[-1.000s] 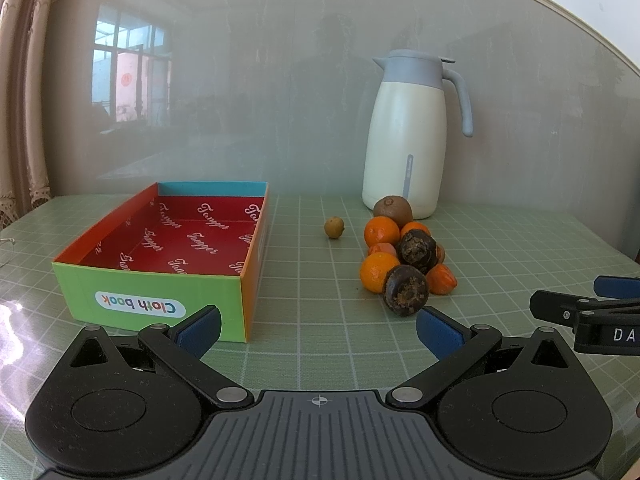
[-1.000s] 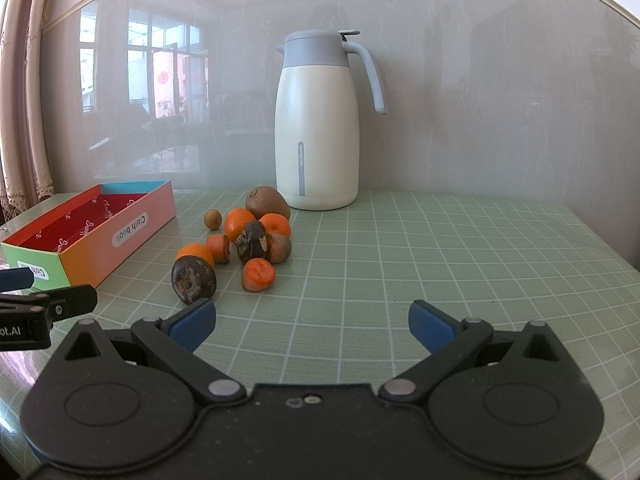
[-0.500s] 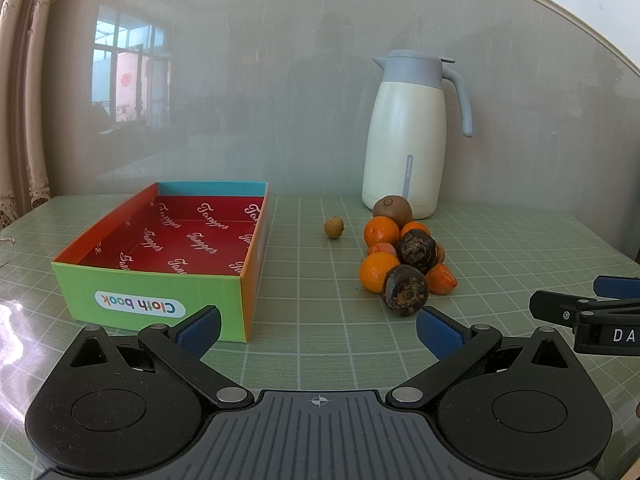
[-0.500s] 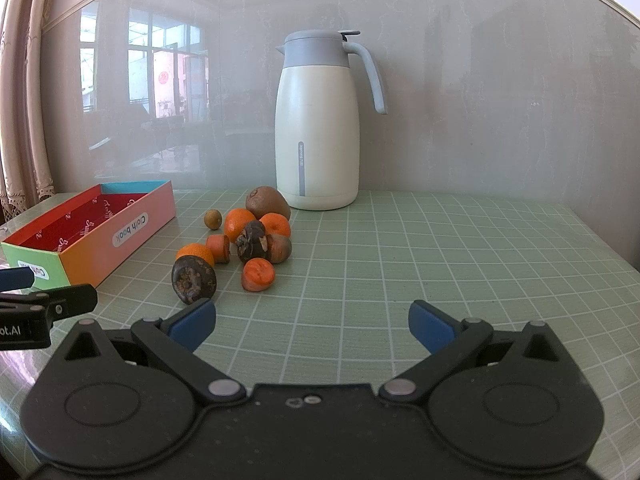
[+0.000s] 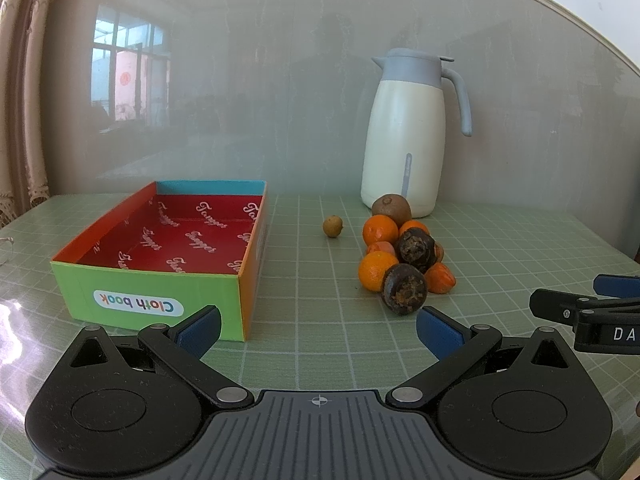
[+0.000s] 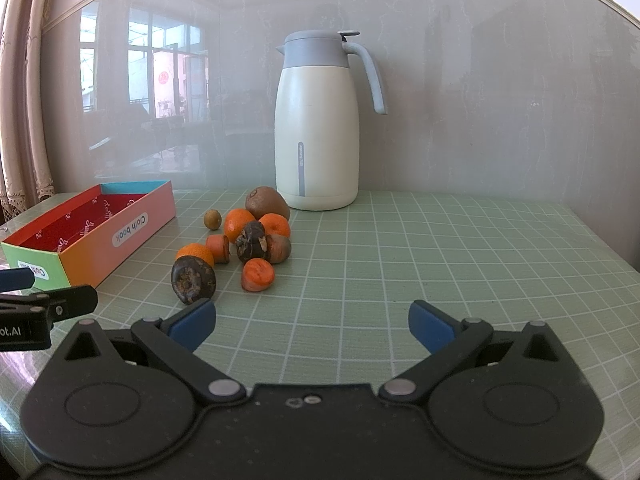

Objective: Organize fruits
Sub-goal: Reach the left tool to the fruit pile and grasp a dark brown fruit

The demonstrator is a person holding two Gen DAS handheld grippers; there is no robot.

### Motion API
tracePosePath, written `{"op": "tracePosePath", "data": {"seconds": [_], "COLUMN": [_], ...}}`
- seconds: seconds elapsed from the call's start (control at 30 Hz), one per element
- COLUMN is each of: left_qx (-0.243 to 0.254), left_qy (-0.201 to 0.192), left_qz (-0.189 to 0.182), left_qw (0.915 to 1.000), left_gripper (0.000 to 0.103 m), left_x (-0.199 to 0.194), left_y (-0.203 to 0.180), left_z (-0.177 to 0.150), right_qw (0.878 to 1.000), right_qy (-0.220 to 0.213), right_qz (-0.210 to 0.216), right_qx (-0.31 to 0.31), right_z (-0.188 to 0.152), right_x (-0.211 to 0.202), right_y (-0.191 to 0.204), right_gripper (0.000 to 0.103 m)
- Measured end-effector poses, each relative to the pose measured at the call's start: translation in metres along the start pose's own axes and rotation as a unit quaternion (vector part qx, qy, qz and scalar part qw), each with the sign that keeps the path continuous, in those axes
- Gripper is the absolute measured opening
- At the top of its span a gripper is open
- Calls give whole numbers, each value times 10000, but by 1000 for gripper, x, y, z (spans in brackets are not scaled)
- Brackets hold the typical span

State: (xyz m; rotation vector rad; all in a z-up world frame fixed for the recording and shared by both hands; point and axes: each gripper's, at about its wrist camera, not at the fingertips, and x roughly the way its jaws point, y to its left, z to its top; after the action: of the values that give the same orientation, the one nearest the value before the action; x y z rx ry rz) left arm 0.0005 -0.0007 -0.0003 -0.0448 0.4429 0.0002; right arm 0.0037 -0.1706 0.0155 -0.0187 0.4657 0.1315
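Observation:
A pile of fruit lies on the green grid mat: oranges, dark wrinkled fruits, small orange pieces and a brown kiwi at the back. One small brown round fruit sits apart to the left. A colourful open box with a red inside stands left of the pile and holds nothing. My left gripper is open, low and in front of the box and pile. My right gripper is open too, with the nearest dark fruit just beyond its left finger. Neither holds anything.
A tall white jug with a grey lid stands behind the fruit against the glossy wall. A curtain hangs at the far left. The mat stretches bare to the right of the pile. Each gripper shows at the edge of the other's view.

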Motion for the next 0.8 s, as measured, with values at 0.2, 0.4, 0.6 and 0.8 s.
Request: {"op": "tracePosePath", "data": {"seconds": [0.2, 0.4, 0.6, 0.8], "left_qx": [32, -1, 9, -73], "left_qy": [84, 158, 155, 255], "left_qz": [94, 1, -159, -205], "left_qw": [9999, 9999, 9998, 9994], "left_gripper": [103, 103, 103, 103], "left_x": [6, 15, 26, 49], "left_y": [-5, -16, -33, -51], "left_z": [2, 5, 7, 15], "right_qw": [9999, 9987, 9967, 9909], "right_qy": [-41, -47, -57, 32], "right_qz": [-146, -439, -593, -1061], "right_qx": [9, 263, 545, 833], "right_z": [-1, 1, 6, 17], "right_x": [2, 3, 10, 21], "right_y": [-7, -28, -47, -72], "right_gripper": [103, 103, 103, 103]}}
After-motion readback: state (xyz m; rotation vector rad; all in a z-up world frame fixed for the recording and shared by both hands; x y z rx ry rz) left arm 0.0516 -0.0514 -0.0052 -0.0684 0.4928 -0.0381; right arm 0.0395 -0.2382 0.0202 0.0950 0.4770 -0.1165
